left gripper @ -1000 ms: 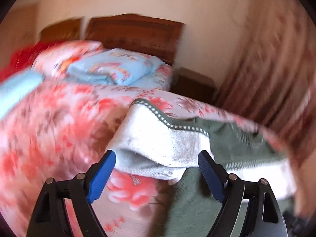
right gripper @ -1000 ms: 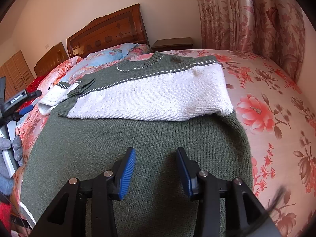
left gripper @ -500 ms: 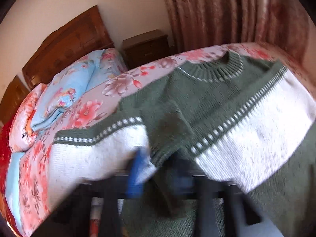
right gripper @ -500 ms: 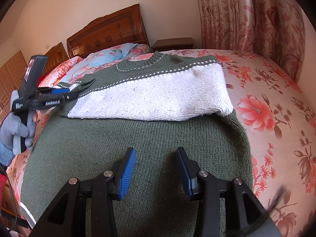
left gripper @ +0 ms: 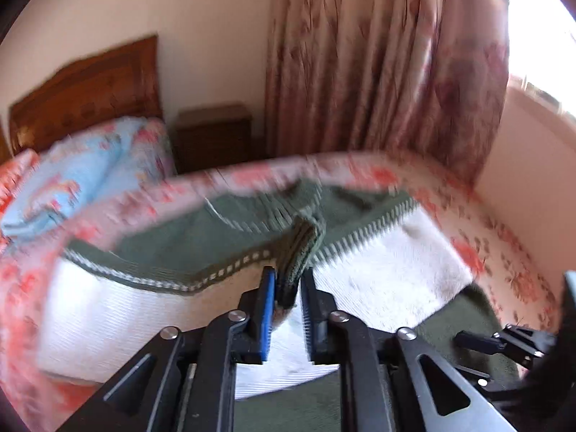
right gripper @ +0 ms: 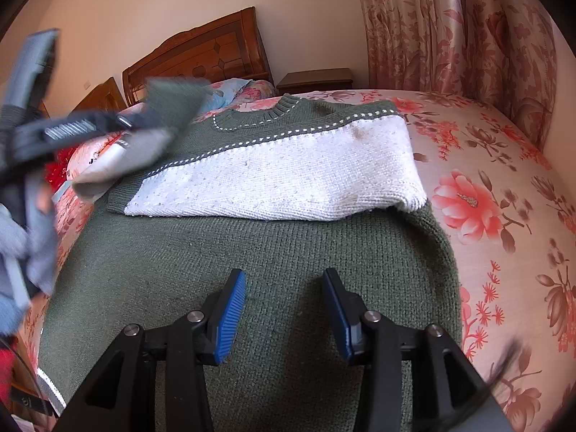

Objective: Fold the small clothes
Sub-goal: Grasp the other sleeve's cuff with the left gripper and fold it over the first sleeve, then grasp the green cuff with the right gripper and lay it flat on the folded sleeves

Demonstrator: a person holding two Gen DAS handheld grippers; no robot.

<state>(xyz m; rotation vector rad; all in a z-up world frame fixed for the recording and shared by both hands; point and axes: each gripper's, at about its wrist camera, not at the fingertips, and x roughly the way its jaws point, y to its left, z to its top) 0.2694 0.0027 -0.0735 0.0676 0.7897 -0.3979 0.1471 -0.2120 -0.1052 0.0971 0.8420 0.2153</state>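
Bed: floral pink bedspread [right gripper: 504, 216] covers the mattress, with a carved wooden headboard [right gripper: 201, 54] at the far end and a patterned curtain [right gripper: 450, 25] hanging alongside.
Sweater: green and white knit sweater [right gripper: 273, 180] lies flat across the bed, collar toward the headboard, its right sleeve folded over the chest and the green lower body spread nearest the right camera.
Left sleeve: lifted off the bed at the sweater's left side, blurred in both views, its green ribbed cuff [left gripper: 300, 252] raised above the white band.
Left tongs: left tongs [left gripper: 288, 288] are clamped on the cuff, blue pads pressing the ribbing from both sides; a gloved hand [right gripper: 21, 244] grips the handle.
Right tongs: right tongs [right gripper: 284, 309] hover low over the green hem area, pads standing apart with nothing between them.
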